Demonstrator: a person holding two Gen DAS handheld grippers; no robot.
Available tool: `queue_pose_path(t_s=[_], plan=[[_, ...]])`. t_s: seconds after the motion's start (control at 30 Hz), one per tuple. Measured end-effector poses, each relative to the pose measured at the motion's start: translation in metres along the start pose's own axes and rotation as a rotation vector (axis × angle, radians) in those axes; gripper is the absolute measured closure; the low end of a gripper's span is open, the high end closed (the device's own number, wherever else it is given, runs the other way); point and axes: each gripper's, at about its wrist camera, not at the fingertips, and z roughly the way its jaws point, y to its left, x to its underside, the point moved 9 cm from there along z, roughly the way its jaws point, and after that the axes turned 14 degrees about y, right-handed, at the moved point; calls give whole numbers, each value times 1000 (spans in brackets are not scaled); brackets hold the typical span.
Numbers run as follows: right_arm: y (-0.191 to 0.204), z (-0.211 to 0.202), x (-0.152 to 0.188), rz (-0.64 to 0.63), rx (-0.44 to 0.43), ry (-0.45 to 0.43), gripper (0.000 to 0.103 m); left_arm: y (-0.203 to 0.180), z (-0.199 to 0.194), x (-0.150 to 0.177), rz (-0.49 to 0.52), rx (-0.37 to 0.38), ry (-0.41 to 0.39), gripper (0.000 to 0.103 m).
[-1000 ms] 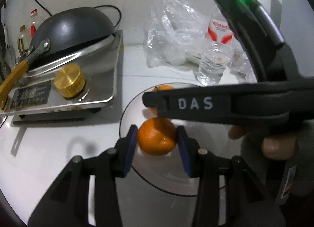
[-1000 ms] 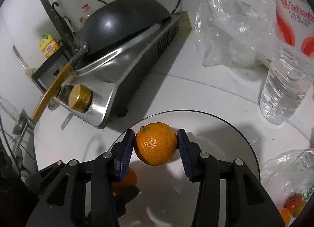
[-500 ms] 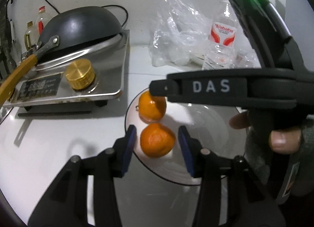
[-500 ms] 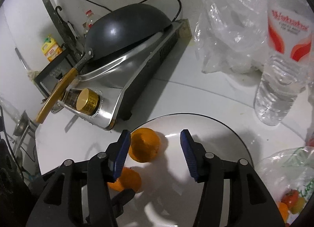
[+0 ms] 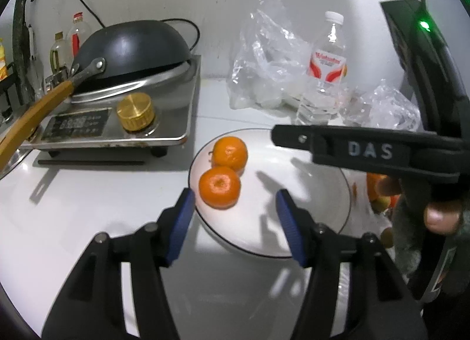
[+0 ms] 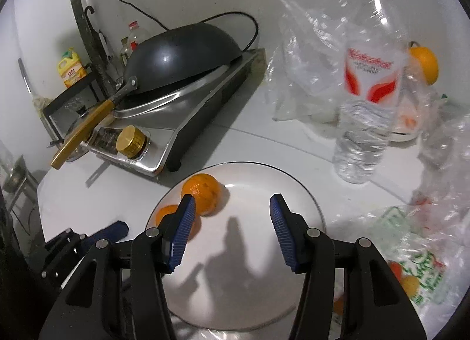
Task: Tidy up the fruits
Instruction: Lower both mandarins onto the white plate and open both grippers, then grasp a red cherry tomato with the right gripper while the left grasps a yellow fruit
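Two oranges lie side by side at the left of a white plate (image 5: 317, 190): the near orange (image 5: 219, 187) and the far orange (image 5: 229, 153). My left gripper (image 5: 235, 222) is open and empty, just in front of the near orange. My right gripper (image 6: 230, 227) is open and empty above the plate (image 6: 264, 181); its left finger partly hides the near orange (image 6: 166, 213), with the far orange (image 6: 202, 194) beyond it. In the left wrist view the right gripper's black body (image 5: 367, 152) crosses over the plate's right side.
A steel stove (image 5: 123, 122) with an upturned black wok (image 5: 132, 49) stands at the left. A water bottle (image 6: 367, 99) and clear plastic bags (image 5: 270, 66) stand behind the plate. A bag with more fruit (image 6: 411, 266) lies at the right.
Both grippers let go of their oranges onto the plate, opened wide and drew back. The two oranges now rest together on the plate's left side.
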Motion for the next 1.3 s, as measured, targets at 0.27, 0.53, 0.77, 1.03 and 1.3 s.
queue_pose_path(t_s=[0.27,0.53,0.77,1.03,1.3], plan=[[-19,-33,17,-7,51,-40,47,-23,-11,-2,26,-7,-28,44],[-38,-65,39,-44,73,-74,47,-41,-24,-5,-4,-7,-55,32],[-70,-87,56,-26,113,-85,47,-70,-29,-1,25,14,-52,31],[-95,-103,79,-4,145,-101,47,-109,-36,4,113,27,-62,31],[-111,-109,98,3,149,-102,47,-141,-34,7,163,46,-67,31]])
